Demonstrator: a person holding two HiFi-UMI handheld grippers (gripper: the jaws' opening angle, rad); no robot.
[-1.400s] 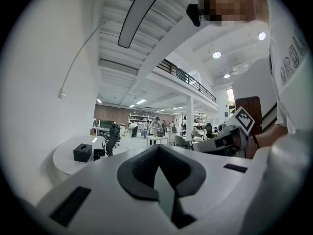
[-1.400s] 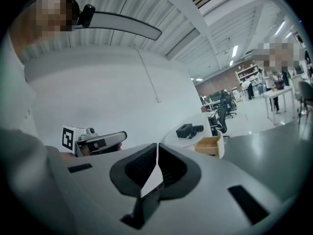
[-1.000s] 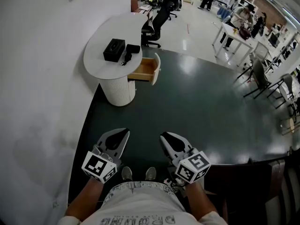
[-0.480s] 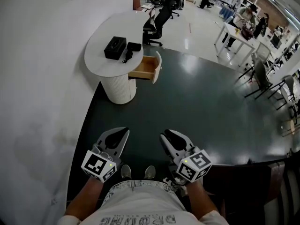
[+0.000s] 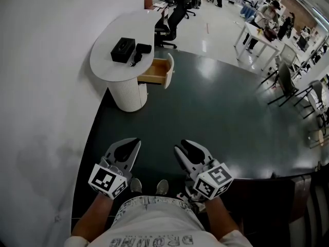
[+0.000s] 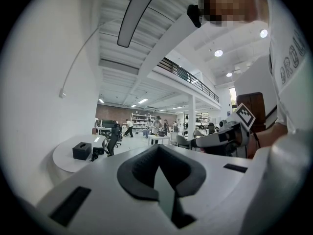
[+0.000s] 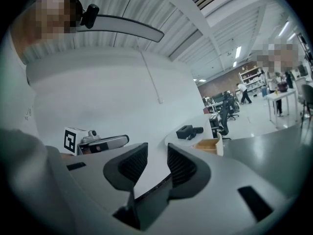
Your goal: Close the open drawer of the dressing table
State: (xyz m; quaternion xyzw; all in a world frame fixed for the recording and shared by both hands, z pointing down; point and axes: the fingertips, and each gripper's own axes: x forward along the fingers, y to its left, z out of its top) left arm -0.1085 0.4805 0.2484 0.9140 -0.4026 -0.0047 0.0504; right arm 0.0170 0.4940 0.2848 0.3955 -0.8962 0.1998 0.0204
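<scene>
Two claws hang well short of the counter's (image 5: 105, 70) open drawer (image 5: 156, 71) — my left claw (image 5: 134, 142) clenched empty, my right claw (image 5: 183, 146) just spread, nothing between — freed, I judge, for pushing.

Dark object (image 5: 142, 49) beside the box (image 5: 123, 50) (tabletop (image 5: 105, 68)) is too small to identify.

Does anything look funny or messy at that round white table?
Yes, one thing: the wooden drawer under the top of the dressing table is pulled out and sticks out open at the side. The black box on top sits tidy, and nothing looks spilled or broken.
</scene>
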